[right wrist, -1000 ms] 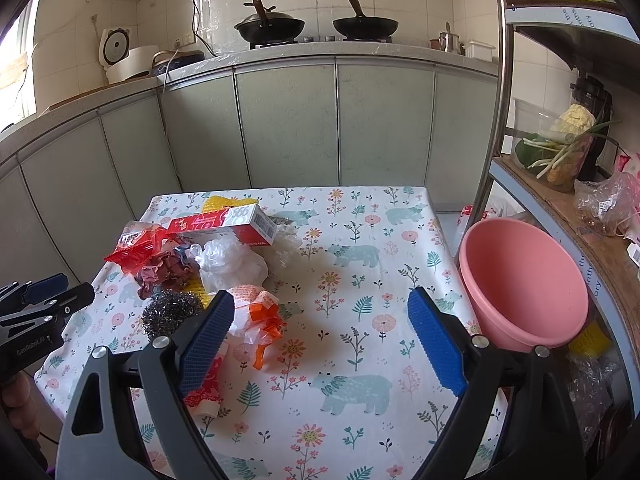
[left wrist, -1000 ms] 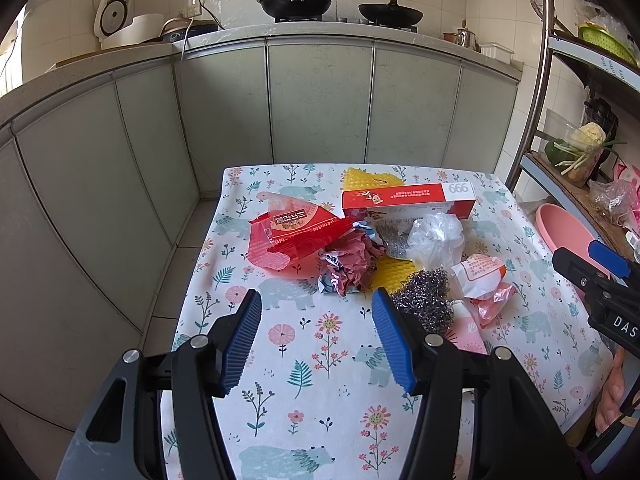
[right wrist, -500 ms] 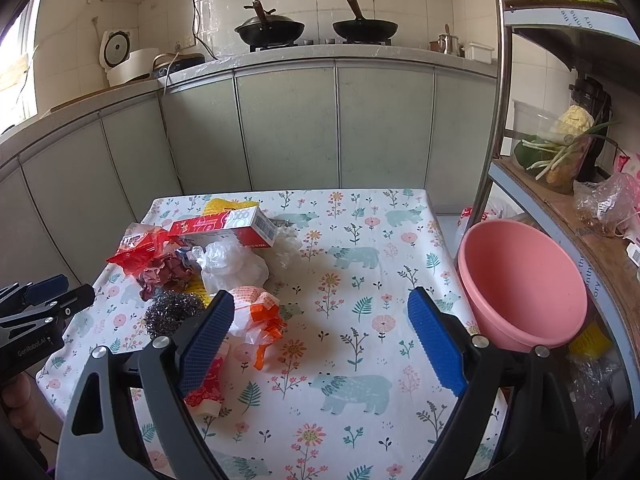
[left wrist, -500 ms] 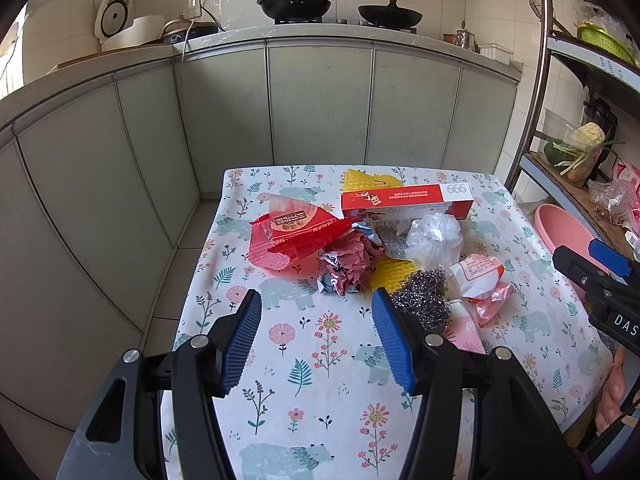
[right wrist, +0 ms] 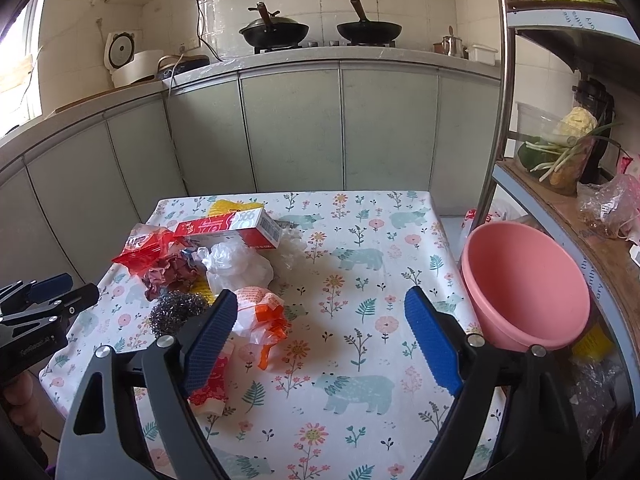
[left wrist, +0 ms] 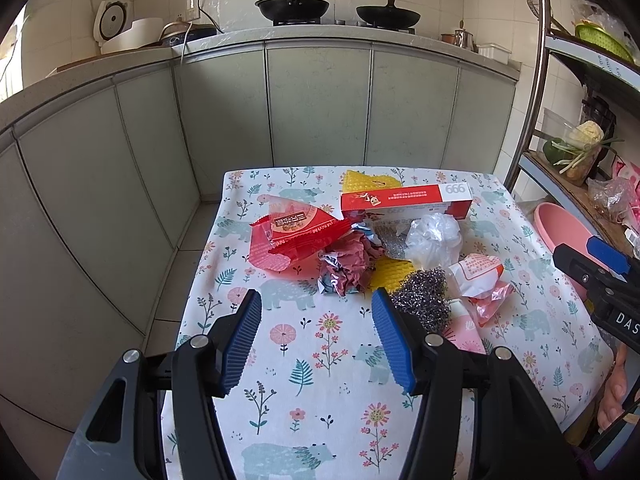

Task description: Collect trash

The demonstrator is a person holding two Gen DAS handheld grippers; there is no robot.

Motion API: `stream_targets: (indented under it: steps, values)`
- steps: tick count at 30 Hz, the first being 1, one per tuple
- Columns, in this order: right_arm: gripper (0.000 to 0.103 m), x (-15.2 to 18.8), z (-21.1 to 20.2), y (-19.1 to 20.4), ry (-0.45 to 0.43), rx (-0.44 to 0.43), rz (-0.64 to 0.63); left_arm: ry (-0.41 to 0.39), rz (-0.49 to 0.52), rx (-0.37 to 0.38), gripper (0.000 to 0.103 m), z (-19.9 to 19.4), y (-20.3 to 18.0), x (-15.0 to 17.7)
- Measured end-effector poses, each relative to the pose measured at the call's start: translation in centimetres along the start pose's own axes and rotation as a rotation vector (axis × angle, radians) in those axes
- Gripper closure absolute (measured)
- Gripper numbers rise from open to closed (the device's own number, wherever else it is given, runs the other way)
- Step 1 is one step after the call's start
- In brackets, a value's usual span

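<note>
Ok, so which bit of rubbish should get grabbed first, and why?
Probably the right gripper should ease down onto the orange-and-white wrapper. Its jaws stand open and empty, that wrapper lies nearest, just inside its left jaw, and the pink basin waits close by.

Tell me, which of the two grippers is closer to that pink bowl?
The right gripper. The pink bowl sits just beside its right-hand finger at the table's edge, while the left gripper hovers across the table by the trash pile.

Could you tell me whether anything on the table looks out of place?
Yes: a steel wool scourer lies in the heap among a torn red wrapper and crumpled clear plastic. It looks like a cleaning tool, not litter.
</note>
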State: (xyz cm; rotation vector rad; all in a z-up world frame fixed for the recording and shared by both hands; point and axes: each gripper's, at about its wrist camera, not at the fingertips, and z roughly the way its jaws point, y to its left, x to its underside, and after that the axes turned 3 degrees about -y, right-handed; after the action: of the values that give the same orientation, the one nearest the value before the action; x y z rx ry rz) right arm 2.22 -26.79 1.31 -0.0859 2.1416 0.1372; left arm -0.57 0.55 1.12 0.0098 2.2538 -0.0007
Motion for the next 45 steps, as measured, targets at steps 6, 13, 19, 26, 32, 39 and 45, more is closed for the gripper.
stream_targets:
  steps: [6,13,19,26,32,39,45]
  values:
    - [0.024,0.1,0.2,-0.1,0.01,-0.03,-0.001,-0.004,-0.004,0.005,0.046,0.0,0.5,0.0]
    - [0.028,0.3,0.6,-0.6,0.026,-0.074,0.011,-0.013,-0.004,-0.004,0.046,0.4,2.1,-0.1]
    - [0.038,0.3,1.6,-1.2,0.061,-0.128,0.035,-0.022,-0.03,0.01,0.046,1.3,3.9,-1.2]
    - [0.039,0.4,2.9,-1.8,0.098,-0.18,0.067,0.013,-0.047,0.072,0.046,4.8,4.3,-3.4]
    - [0.039,0.1,3.8,-1.8,0.118,-0.207,0.062,0.084,-0.081,0.139,0.046,8.5,4.7,-4.0]
    - [0.039,0.0,4.5,-1.6,0.136,-0.224,0.055,0.128,-0.073,0.249,0.09,10.2,3.9,-3.4]
    - [0.039,0.1,4.7,-1.4,0.148,-0.233,0.056,0.095,-0.053,0.27,0.102,9.3,3.2,-3.3]
